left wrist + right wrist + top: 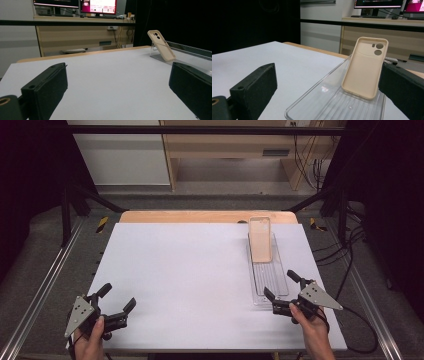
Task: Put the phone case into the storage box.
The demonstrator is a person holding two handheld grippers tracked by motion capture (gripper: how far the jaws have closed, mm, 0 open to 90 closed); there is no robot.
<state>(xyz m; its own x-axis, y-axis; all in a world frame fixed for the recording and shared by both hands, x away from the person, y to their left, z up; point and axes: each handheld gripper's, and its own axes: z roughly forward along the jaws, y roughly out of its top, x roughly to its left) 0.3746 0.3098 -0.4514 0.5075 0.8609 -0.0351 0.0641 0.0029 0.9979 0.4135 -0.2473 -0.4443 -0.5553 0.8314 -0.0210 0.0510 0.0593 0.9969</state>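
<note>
White bench (200, 280) lay in front of me, my left hand-held gripper (118, 302) resting with jaws apart at the near left corner and my right hand-held gripper (283, 285), jaws also apart and holding nothing, just at the near end of the clear tray (280, 287). Farther along that tray the beige phone case (260, 239) leaned tilted against its clear stand. I judged a careless approach might nudge the light tray and topple the case.

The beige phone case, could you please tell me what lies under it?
The beige phone case leans tilted on a clear ribbed plastic tray; whatever props its back is hidden.
</note>
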